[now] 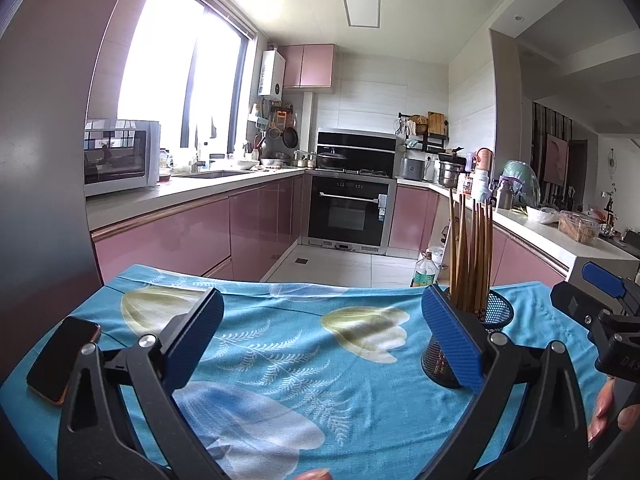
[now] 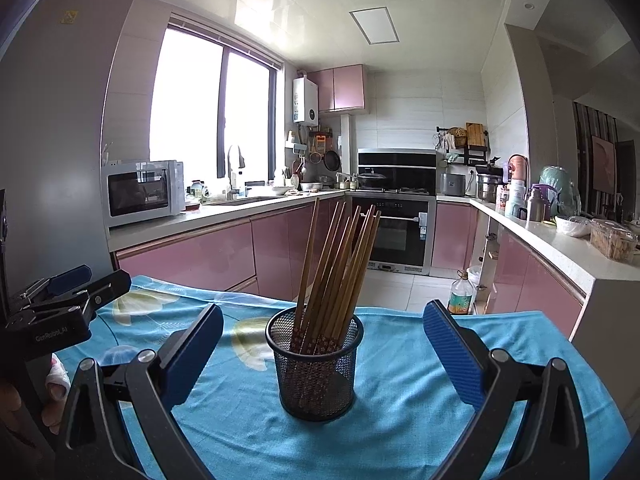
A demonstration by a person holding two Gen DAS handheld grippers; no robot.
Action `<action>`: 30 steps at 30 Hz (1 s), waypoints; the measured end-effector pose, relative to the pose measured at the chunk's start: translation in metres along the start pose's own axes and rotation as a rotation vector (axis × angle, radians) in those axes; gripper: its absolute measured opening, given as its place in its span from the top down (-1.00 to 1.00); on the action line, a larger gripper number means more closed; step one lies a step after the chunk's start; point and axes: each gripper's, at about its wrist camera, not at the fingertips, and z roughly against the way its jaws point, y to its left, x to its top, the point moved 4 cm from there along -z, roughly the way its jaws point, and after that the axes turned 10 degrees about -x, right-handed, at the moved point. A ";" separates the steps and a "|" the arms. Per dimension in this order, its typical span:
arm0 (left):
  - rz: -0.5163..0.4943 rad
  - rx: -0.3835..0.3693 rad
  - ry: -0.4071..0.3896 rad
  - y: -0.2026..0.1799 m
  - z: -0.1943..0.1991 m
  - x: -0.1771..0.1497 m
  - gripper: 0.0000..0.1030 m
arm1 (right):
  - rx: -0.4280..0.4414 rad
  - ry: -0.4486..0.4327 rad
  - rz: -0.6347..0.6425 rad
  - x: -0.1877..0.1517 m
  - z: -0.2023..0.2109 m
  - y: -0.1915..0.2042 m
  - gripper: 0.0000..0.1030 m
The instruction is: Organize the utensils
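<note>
A black mesh holder (image 2: 316,368) stands upright on the blue flowered cloth (image 2: 400,412), filled with several brown wooden chopsticks (image 2: 336,276) that lean to the right. My right gripper (image 2: 323,344) is open, its blue pads on either side of the holder and a little nearer than it. In the left wrist view the same holder (image 1: 492,320) and chopsticks (image 1: 470,256) show behind the right pad. My left gripper (image 1: 320,332) is open over bare cloth (image 1: 304,344), with nothing between its fingers. The right gripper's side (image 1: 600,300) shows at the far right.
A black phone (image 1: 62,360) lies on the cloth at the left edge. Behind the table the floor drops away to a kitchen with pink cabinets (image 2: 200,256), an oven (image 2: 396,228) and a bottle on the floor (image 2: 460,296). A hand (image 1: 612,412) holds the right gripper.
</note>
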 end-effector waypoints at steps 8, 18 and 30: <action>-0.016 0.009 -0.014 -0.001 0.003 -0.001 -0.89 | 0.002 0.003 -0.011 -0.001 -0.001 0.000 -0.88; -0.010 0.010 -0.019 0.000 0.005 -0.002 -0.89 | 0.003 0.000 -0.011 -0.001 -0.003 0.001 -0.88; -0.017 0.021 -0.025 0.003 0.006 -0.002 -0.89 | 0.006 0.002 -0.013 -0.001 -0.004 0.002 -0.88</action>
